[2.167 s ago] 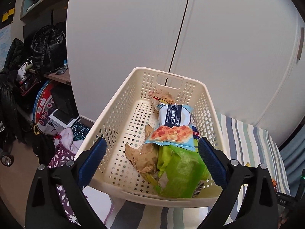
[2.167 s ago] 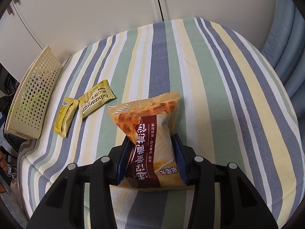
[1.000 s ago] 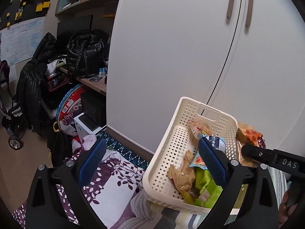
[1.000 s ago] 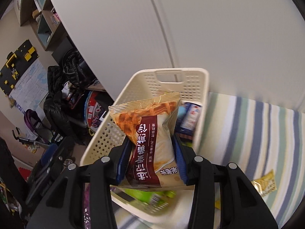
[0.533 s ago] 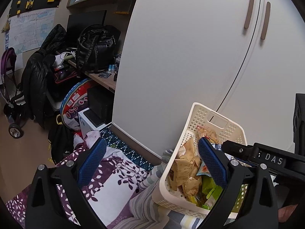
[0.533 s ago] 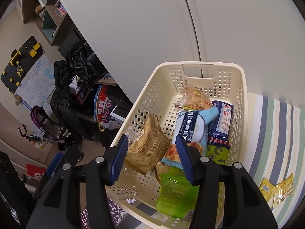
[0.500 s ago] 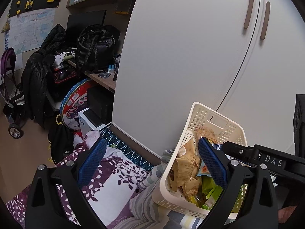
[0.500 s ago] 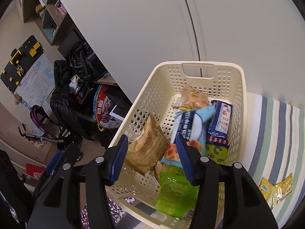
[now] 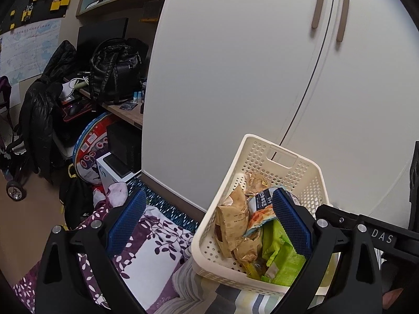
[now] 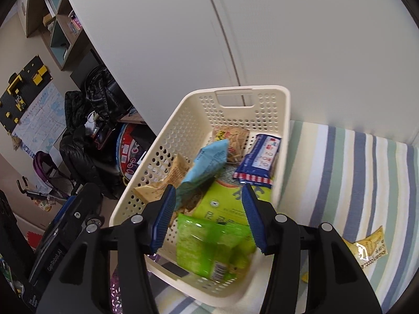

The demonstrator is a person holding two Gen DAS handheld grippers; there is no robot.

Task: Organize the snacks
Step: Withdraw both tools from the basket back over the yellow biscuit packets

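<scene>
**Basket filling up, at least one packet left on the bed**

I have the right gripper (image 10: pixel 208 217) hovering over the near end of the cream basket (image 10: pixel 284 120), its blue pads spread apart with nothing between them. The left gripper (image 9: pixel 209 225) sits off to the basket's left side, its jaws wide apart and empty too; through its camera I see the basket (image 9: pixel 209 225) partly behind its right finger.

Inside the basket I count several snacks piled loosely: a bright green bag (image 10: pixel 209 246) at the near end, a lime-green packet (image 10: pixel 225 204) under it, a light blue packet (image 10: pixel 209 164) tilted across the middle, a blue-and-white bar (image 10: pixel 259 162) against the right wall, a tan paper-look packet (image 10: pixel 167 180) on the left, and a clear bag of biscuits (image 10: pixel 231 136) toward the far handle end. They overlap rather than lie in rows (whether neat rows are wanted, the task doesn't say).

What's left, as I judge it: a yellow packet (image 10: pixel 370 246) lies on the striped bedcover (image 10: pixel 353 170) to the right of the basket, outside it, and there may be a second piece just below it, too blurred at the frame edge to tell. So most of the sorting looks done, and my next pick would be that yellow one with the right gripper.
</scene>
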